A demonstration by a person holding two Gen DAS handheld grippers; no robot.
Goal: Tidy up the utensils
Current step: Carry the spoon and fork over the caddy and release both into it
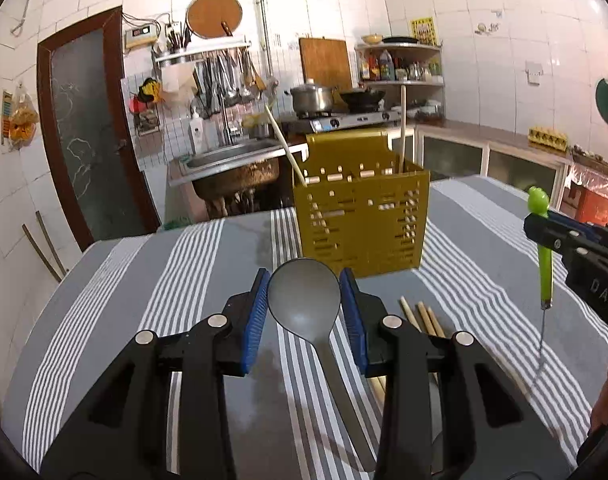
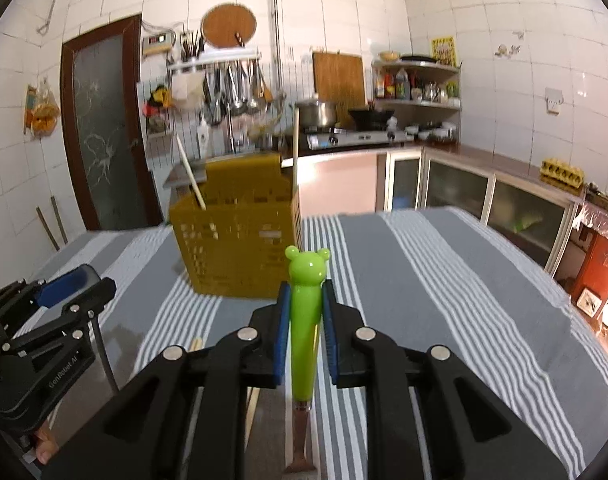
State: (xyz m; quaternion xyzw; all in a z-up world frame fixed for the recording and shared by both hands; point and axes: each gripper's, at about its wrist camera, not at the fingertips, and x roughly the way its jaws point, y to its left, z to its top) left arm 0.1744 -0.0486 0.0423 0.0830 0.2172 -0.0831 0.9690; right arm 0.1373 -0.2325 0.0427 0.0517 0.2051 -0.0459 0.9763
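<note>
Left wrist view showed the left claw (image 1: 304, 312) closed around the bowl of a grey spoon (image 1: 304, 304) at centre frame, its handle trailing down toward the bottom edge over the striped tabletop (image 1: 104, 280). Just above stood the yellow utensil basket (image 1: 361, 216), with loose chopsticks (image 1: 421, 316) lying right of the claw. At right, the right claw (image 2: 305, 312) gripped a green bear-topped utensil (image 2: 304, 320). Each piece probably needed tipping upright over an open compartment before release.
</note>
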